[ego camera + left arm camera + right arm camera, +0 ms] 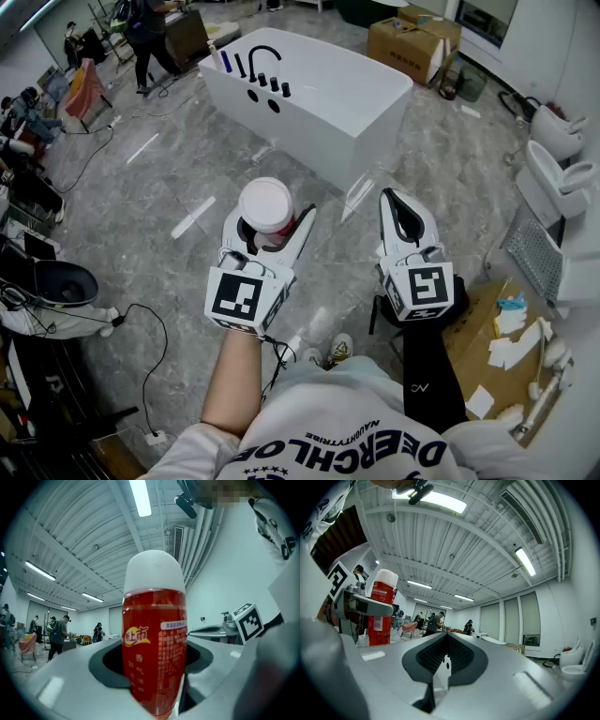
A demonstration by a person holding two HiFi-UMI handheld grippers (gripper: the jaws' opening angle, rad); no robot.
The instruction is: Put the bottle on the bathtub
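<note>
Left gripper (270,227) is clamped on the red clear-plastic bottle with a white cap (266,204), upright, well short of the white oval bathtub (323,117); right gripper (401,214) has its jaws pressed together, empty; best carry it vertical and aim for the flat rim beside the black taps (265,70).

A large workshop-like hall: freestanding bathtub (314,122), toilets (555,180), cardboard boxes (411,42) and loose cables (150,323) on marble floor (141,202).

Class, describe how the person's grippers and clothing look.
The left gripper and right gripper are white shells with dark pads, each carrying a cube of black-and-white markers. A black cable trails from the left one. The shirt is white with black lettering.
</note>
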